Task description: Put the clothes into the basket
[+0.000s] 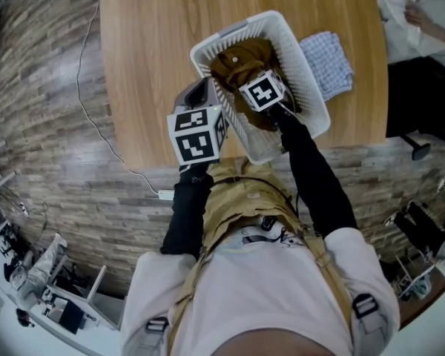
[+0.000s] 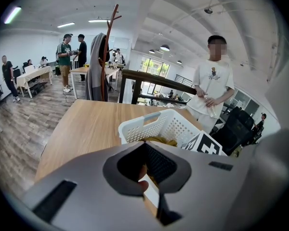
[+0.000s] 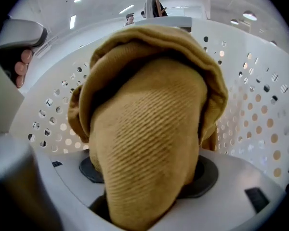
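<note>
Work stands about half done: the brown garment (image 1: pixel 241 59) lies in the basket (image 1: pixel 317 104), loose across the right gripper's (image 1: pixel 260 89) wide-spread jaws, while the checked cloth (image 1: pixel 328 64) waits on the table (image 1: pixel 148 65).

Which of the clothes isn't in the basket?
The blue checked cloth, lying on the table beside the basket; the brown one is inside it.
</note>
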Demonstrator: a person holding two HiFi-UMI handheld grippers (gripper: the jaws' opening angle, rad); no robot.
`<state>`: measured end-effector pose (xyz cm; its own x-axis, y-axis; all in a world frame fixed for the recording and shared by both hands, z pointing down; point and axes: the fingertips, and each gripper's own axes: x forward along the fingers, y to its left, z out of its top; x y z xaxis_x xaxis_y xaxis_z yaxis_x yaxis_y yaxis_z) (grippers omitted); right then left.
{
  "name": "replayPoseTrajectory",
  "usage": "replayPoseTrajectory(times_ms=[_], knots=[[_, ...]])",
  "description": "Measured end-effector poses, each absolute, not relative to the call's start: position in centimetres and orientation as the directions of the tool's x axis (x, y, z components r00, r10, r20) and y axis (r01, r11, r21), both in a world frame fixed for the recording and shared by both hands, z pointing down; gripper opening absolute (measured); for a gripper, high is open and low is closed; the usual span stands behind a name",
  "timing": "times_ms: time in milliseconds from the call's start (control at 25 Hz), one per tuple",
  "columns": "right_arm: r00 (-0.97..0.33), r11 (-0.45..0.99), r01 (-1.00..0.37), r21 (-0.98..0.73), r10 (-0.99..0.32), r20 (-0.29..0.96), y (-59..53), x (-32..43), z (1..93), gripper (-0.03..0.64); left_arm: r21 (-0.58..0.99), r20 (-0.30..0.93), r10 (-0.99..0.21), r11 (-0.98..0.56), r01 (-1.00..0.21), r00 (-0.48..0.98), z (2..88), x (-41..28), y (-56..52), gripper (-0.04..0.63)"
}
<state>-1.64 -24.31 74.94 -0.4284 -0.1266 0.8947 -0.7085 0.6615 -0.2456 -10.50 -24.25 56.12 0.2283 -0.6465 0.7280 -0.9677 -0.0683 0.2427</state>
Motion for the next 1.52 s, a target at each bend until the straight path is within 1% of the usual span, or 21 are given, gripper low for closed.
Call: replayPoseTrajectory(times_ms=[280, 520, 640, 840, 920, 1040, 1120, 1160, 1200, 1320, 1520], knots=[[-0.395, 0.714, -0.66, -0.235, -0.063, 0.916, -22.6, -1.5, 73.3, 0.35, 0.256, 0.682, -0.692, -0.076, -0.964, 0.236, 54.4, -11.6, -24.7, 0.0], [-0.394, 0.732, -0.644, -0.223, -0.068, 0.916, -21.9, 0.0, 69.7, 0.351, 0.265, 0.646, -0.722, -0.094, -0.96, 0.249, 52.3, -11.4, -25.0, 0.0], [-0.398, 0.738, -0.649, -0.185, -0.122, 0.909, -22.4, 1.2, 66.7, 0.35, 0.262, 0.619, -0.744, -0.107, -0.959, 0.252, 51.0, -11.1, -25.4, 0.0], [-0.438, 0.723, -0.684, -0.096, -0.302, 0.847, -24.9, 2.4, 60.0, 0.343, 0.253, 0.56, -0.786, -0.139, -0.957, 0.262, 48.0, -10.2, -26.8, 0.0], [-0.448, 0.712, -0.699, -0.07, -0.36, 0.818, -24.8, 2.9, 57.4, 0.299, 0.251, 0.538, -0.797, -0.16, -0.955, 0.275, 46.8, -9.6, -26.9, 0.001], [-0.465, 0.673, -0.739, -0.032, -0.475, 0.747, -25.4, 3.1, 53.4, 0.208, 0.243, 0.5, -0.814, -0.195, -0.95, 0.295, 44.8, -8.9, -27.1, 0.0], [-0.468, 0.632, -0.775, -0.014, -0.56, 0.684, -26.3, 3.5, 50.6, 0.133, 0.232, 0.476, -0.826, -0.215, -0.949, 0.303, 43.4, -8.3, -27.5, 0.0], [-0.466, 0.61, -0.792, -0.01, -0.594, 0.656, -26.6, 3.9, 49.4, 0.077, 0.228, 0.465, -0.83, -0.224, -0.947, 0.308, 42.8, -7.9, -27.5, 0.0], [-0.464, 0.591, -0.806, -0.012, -0.62, 0.633, -26.6, 4.2, 48.3, 0.055, 0.228, 0.455, -0.834, -0.232, -0.946, 0.314, 42.2, -7.6, -27.4, 0.001], [-0.468, 0.55, -0.834, -0.035, -0.674, 0.572, -26.2, 4.8, 45.5, 0.026, 0.223, 0.417, -0.847, -0.255, -0.941, 0.328, 40.1, -6.8, -27.0, 0.0], [-0.476, 0.517, -0.855, -0.039, -0.752, 0.456, -26.7, 5.7, 41.2, 0.023, 0.192, 0.354, -0.872, -0.286, -0.939, 0.338, 37.1, -5.9, -27.4, 0.0]])
